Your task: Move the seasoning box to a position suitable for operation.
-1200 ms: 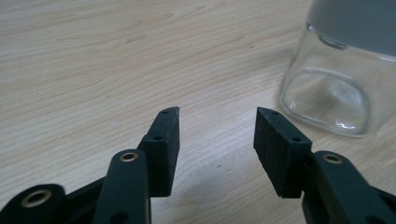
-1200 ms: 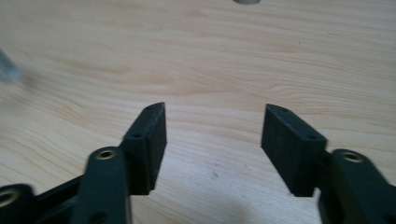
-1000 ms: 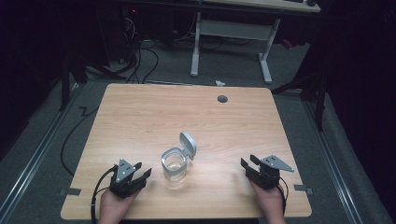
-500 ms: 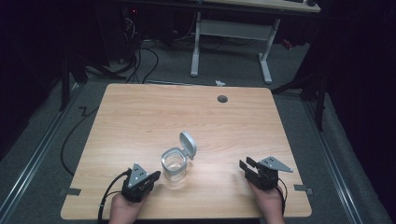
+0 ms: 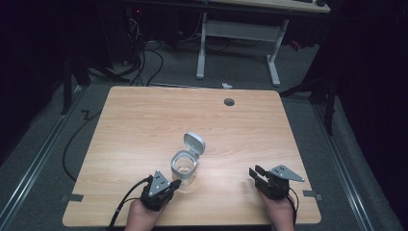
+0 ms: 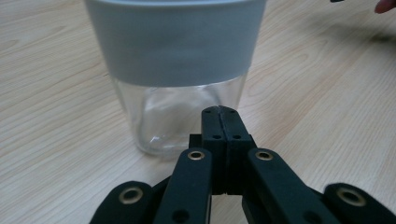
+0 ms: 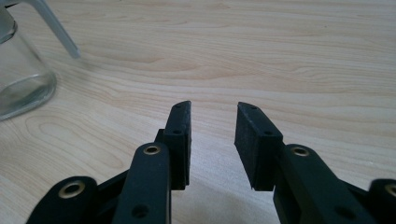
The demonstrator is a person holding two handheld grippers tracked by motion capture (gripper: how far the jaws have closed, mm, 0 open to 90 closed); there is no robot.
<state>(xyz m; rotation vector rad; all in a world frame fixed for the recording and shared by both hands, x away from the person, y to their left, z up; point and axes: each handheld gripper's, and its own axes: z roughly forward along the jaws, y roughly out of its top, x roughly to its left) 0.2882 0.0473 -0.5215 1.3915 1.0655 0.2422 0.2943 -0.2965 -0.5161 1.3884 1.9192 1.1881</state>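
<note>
Glass jar (image 5: 184, 169) sits upright on the table (image 5: 144, 125), near the front edge and a bit left of centre; clear glass body, grey band round the mouth, grey flip lid (image 5: 194, 142) hinged open and standing up behind the rim. In the left gripper view the jar (image 6: 180, 70) looms right ahead, grey collar up top, clear base on the wood; looks empty as far as the glass shows. Left gripper (image 5: 174, 183) is just beside the jar's front-left, tips aimed at its lower body; can't tell from above whether they touch the glass. Its jaws are pressed together, pad against pad, nothing between them; the same closed pair (image 6: 219, 112) shows right in front of the jar wall. Right gripper (image 5: 255, 172) is well apart from the jar, over toward the table's front-right, held in the person's right hand (image 5: 279, 211). Its jaws have just been closing and stand at a moderate gap with bare wood between them (image 7: 212, 119), gripping nothing. That view catches the jar's base (image 7: 21, 79) at far left. Cable hole (image 5: 229, 102) near the table's far edge; cables (image 5: 149, 57) on the floor beyond.
</note>
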